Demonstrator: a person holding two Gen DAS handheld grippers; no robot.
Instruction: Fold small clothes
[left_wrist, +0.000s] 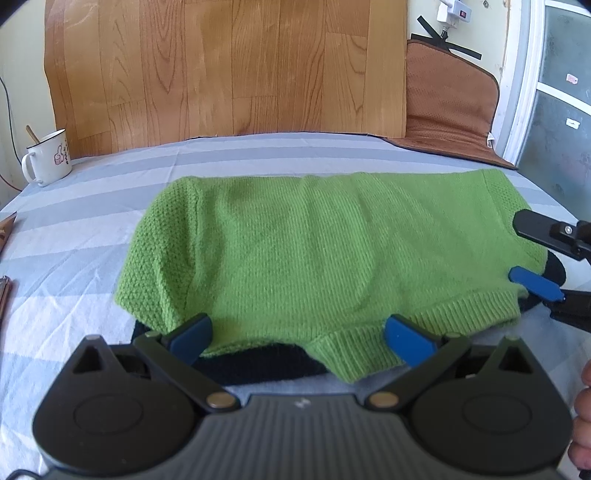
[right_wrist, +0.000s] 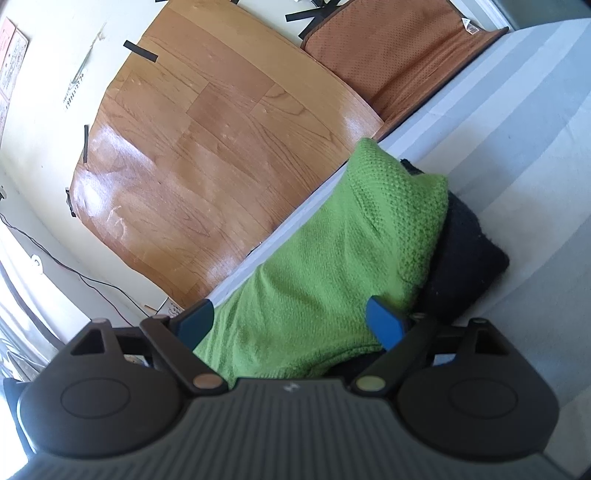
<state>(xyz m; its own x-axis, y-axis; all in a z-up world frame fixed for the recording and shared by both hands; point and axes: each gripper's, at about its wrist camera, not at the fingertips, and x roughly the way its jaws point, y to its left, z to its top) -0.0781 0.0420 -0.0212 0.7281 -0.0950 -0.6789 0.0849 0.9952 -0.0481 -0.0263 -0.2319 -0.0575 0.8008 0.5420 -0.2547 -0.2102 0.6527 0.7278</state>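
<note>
Left tongs (left_wrist: 297, 338) nearest in left wrist view, spread wide, blue pads either side of ribbed hem of green sweater (left_wrist: 321, 251), nothing pinched. Fingers of person's hand (left_wrist: 583, 417) at near right edge. Green sweater lying flat across striped sheet (left_wrist: 92, 251) on bed, folded over black garment (left_wrist: 258, 360) peeking out along near edge and at right end. Right tongs (left_wrist: 524, 251) entering from right edge over sweater's right end, spread apart, one black finger above, blue pad below touching knit near hem; no grip on cloth. In right wrist view, right tongs (right_wrist: 290, 321) released too, green sweater (right_wrist: 332, 266) running between pads lengthwise, black garment (right_wrist: 465, 258) showing to its right on pale striped sheet (right_wrist: 517, 147). Left of sweater, well apart, white enamel mug (left_wrist: 50, 157) with a stick-like handle poking out, near far left edge of bed. Behind bed, wood-pattern sheet (left_wrist: 229, 66) taped to wall, brown mesh cushion (left_wrist: 447, 99) leaning to its right, white plug (left_wrist: 452, 11) on wall above cushion. Door frame with frosted panes (left_wrist: 554, 92) at far right. Thin cable along wall in right wrist view, far left.
</note>
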